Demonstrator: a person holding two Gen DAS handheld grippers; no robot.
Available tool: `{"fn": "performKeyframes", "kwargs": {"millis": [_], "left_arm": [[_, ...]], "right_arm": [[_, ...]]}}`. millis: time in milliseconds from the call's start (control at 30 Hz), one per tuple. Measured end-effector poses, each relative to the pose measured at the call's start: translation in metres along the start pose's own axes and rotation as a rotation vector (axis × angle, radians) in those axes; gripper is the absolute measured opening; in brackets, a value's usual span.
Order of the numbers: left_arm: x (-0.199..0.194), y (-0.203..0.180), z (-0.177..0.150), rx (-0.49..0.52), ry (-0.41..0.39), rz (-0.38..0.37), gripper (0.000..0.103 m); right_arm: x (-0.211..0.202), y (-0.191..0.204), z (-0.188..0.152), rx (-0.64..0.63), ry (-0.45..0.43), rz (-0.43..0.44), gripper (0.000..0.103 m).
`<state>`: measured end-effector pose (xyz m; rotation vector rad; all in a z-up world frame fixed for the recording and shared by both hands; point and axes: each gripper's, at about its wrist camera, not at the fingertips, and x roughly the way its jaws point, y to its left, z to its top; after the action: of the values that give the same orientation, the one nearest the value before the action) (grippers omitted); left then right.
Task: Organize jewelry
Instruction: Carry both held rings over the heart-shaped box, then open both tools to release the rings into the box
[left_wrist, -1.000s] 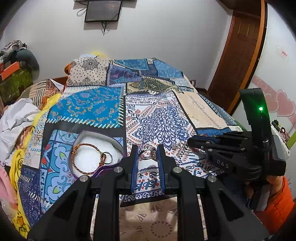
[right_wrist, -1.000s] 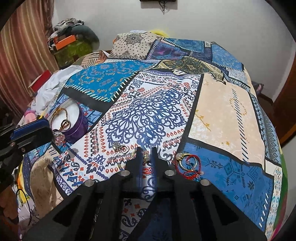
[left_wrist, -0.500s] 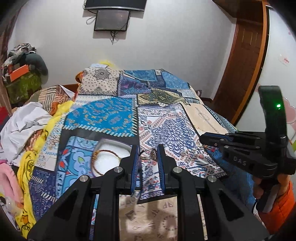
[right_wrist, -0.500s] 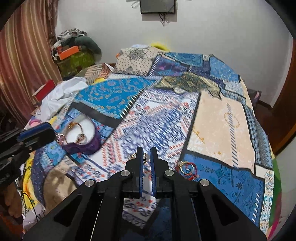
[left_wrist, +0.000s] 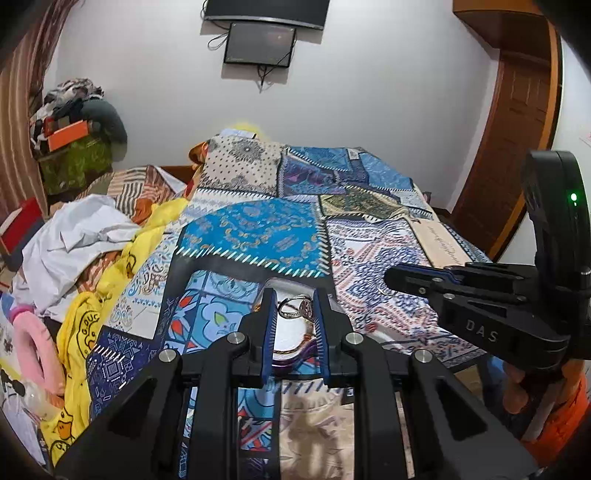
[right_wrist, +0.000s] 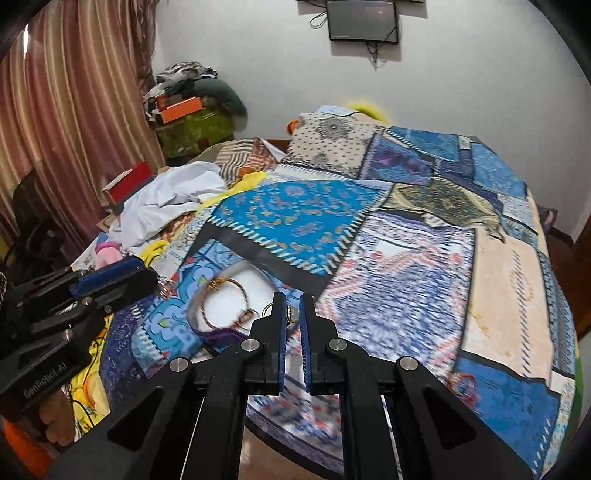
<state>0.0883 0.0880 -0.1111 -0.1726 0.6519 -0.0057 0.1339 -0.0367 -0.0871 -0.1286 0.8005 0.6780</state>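
My left gripper (left_wrist: 294, 308) is shut on a silver ring with a round charm (left_wrist: 295, 309) and holds it just above the purple round jewelry box (left_wrist: 291, 341) with a white lining. My right gripper (right_wrist: 293, 313) is shut on a small pale jewelry piece (right_wrist: 292, 315) beside the box's right rim. In the right wrist view the box (right_wrist: 207, 334) holds a copper bangle (right_wrist: 225, 306) and a small ring. The left gripper shows at the left of that view (right_wrist: 110, 282). The right gripper shows at the right of the left wrist view (left_wrist: 406, 278).
The patchwork bedspread (right_wrist: 406, 258) covers the bed. A blurred red bracelet (right_wrist: 461, 386) lies on a blue patch at the right. White and yellow clothes (left_wrist: 85, 236) are piled at the bed's left. A wooden door (left_wrist: 517, 122) stands at the right.
Both grippers rose and moved left toward the box. The left one now holds its ring over the box; the right one lifted its piece off the bedspread to the box's rim.
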Motion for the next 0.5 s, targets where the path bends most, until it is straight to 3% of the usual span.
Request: {"fn": "performKeyframes", "kwargs": {"millis": [500], "left_arm": [[0.050,0.019,-0.013,-0.029,0.085,-0.031,0.019]], "right_arm": [[0.058,0.019,0.002,-0.027,0.116,0.051,0.006]]}}
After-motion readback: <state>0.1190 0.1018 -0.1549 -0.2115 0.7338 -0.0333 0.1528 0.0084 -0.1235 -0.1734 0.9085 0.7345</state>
